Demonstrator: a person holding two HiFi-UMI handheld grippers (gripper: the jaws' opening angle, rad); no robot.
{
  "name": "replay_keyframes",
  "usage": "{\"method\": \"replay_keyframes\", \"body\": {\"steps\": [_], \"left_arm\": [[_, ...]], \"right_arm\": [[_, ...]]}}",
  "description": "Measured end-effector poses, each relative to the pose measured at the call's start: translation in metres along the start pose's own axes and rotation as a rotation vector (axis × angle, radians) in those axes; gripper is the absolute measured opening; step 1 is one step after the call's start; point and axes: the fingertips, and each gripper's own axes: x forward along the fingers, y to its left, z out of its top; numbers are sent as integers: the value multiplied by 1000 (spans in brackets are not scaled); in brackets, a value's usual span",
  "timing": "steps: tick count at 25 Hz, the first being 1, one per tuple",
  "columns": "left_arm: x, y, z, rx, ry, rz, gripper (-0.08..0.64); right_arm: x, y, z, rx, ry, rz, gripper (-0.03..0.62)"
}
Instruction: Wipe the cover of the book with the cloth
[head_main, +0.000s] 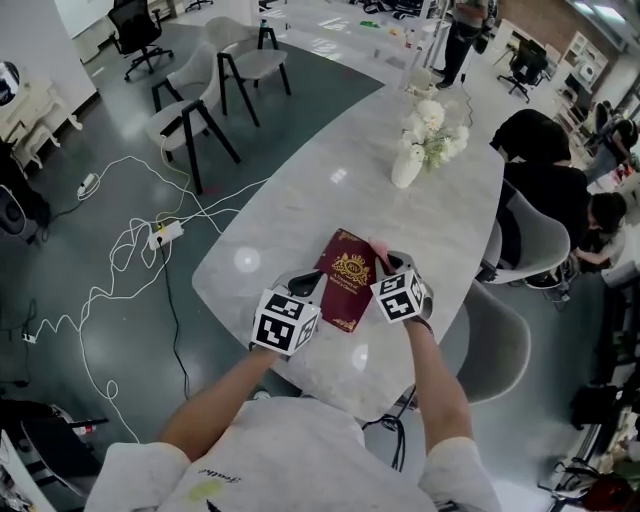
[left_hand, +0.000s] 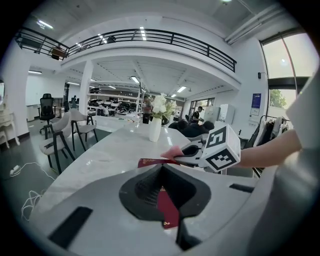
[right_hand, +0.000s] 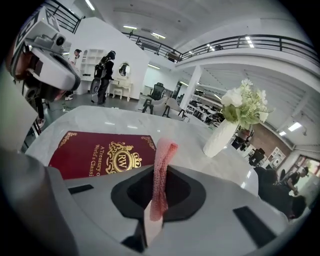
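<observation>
book: one, dark red book (head_main: 347, 278) with a gold crest and gold corner ornaments. it lies flat, cover up, on the near end of the table, between your two grippers.
cloth: one, a small pink cloth (right_hand: 162, 167). it stands up out of the right jaw slot as a narrow twisted strip, over the book's right edge.
grippers: two, each with one marker cube.
left gripper (head_main: 308, 284): jaws closed on the book's near left edge. a strip of the red cover shows in the slot between them.
right gripper (head_main: 385, 262): jaws pinched on the cloth.
table: one, long white marble table (head_main: 300, 200) with a rounded near end.
vase: one, white vase (head_main: 407, 166) of white flowers, further down the table, well apart from the book.
chairs: two pale chairs with dark legs (head_main: 190, 115) on the floor to your left, and two grey chairs (head_main: 505, 340) at the table's right side.
cables: white cables (head_main: 120, 250) looped on the dark floor, too tangled to count.
hidden: your grippers cover the book's near corners in the head view.
cut off: the right gripper's body cuts off the gold title print in its own view.
hard to make out: you cannot tell whether the cloth touches the cover.
</observation>
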Motion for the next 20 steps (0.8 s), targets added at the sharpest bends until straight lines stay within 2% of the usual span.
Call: {"method": "replay_keyframes", "body": {"steps": [7,20], "left_arm": [[1,0,-3,-12,6,-4,6],[-12,2,-3,-10,-8,0,6]], "right_arm": [[12,20,-12,-2,47,55,17],[9,36,-7,7,53,73,17]]}}
